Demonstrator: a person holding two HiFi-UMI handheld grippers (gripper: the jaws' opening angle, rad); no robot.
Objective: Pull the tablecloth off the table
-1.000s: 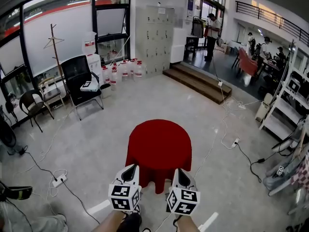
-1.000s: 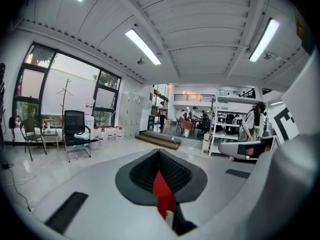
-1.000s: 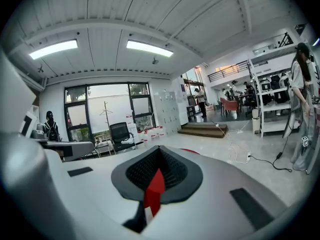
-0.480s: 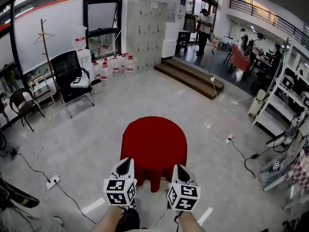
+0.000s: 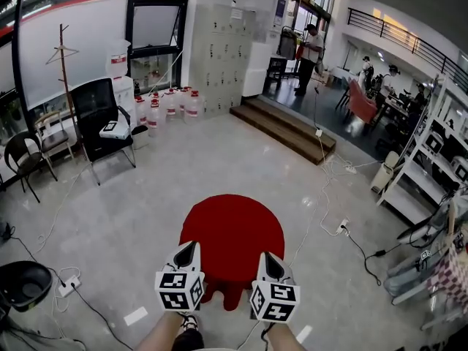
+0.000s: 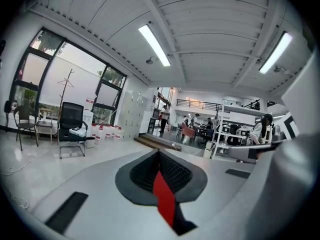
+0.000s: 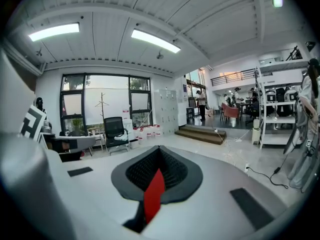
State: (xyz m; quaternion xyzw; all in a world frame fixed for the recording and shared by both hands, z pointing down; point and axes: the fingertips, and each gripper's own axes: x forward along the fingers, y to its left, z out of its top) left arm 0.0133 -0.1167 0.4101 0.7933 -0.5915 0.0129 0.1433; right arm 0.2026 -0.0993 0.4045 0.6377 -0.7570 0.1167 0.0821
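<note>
Both the left gripper (image 5: 189, 247) and right gripper (image 5: 266, 258) clamp fingers (image 6: 142, 171) on the cloth (image 5: 232, 229) edge; pull evenly and level so it slides off the worktop.

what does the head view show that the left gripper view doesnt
Head view only: the whole round red tablecloth, with the left tongs and right tongs at its near edge. Left gripper view only: the left tongs shut on a strip of that tablecloth, plus the ceiling lights. Both: the black office chair.
</note>
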